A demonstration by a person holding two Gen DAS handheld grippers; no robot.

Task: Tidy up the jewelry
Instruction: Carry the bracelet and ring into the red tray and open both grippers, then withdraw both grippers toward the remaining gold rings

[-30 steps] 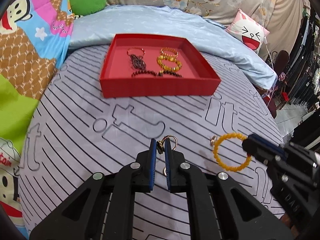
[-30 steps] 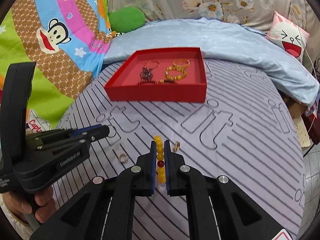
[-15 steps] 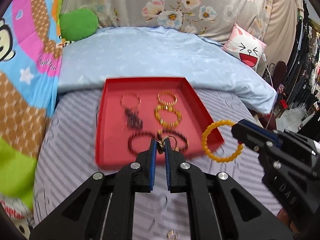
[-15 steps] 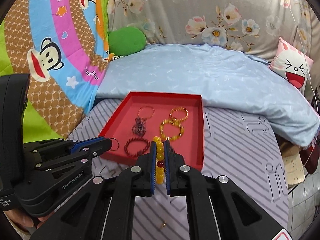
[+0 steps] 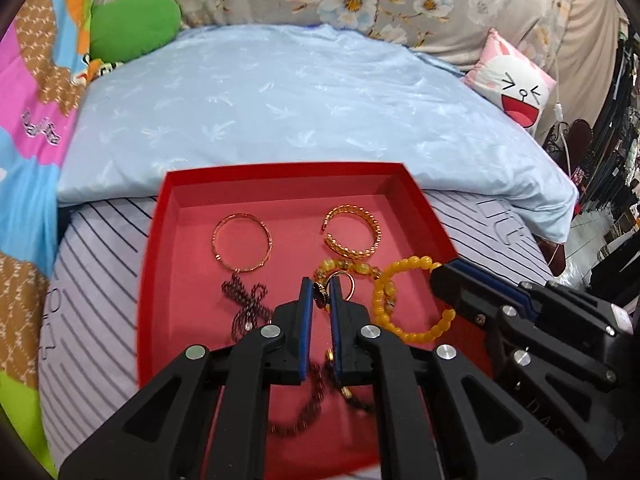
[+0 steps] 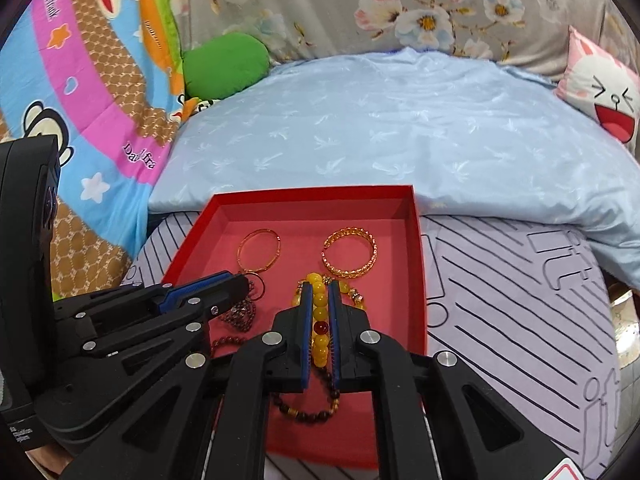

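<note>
A red tray [image 5: 157, 248] lies on the striped lilac sheet and holds a thin gold bangle [image 5: 242, 242], a gold cuff [image 5: 352, 232], an amber bead bracelet [image 5: 362, 269] and dark bead strands [image 5: 248, 308]. My left gripper [image 5: 321, 292] hangs over the tray's middle, shut on a gold ring [image 5: 345, 285] with a dark stone. The right gripper [image 5: 440, 276] is close beside it, shut on a yellow bead bracelet [image 5: 400, 304]. In the right wrist view that bracelet [image 6: 320, 312] is clamped between the pads of the right gripper [image 6: 320, 300] above the tray [image 6: 418, 280], with the left gripper [image 6: 244, 280] to its left.
A light blue quilt [image 5: 280, 100] lies just behind the tray. A green pillow [image 5: 134, 26] and a pink cartoon cushion [image 5: 516, 88] sit at the back. A colourful cartoon blanket [image 6: 80, 80] runs along the left. The bed's edge drops off at the right.
Both grippers have travelled forward from the bare sheet to above the tray, carrying the ring and the yellow bracelet. The tray now fills the lower half of both views.
</note>
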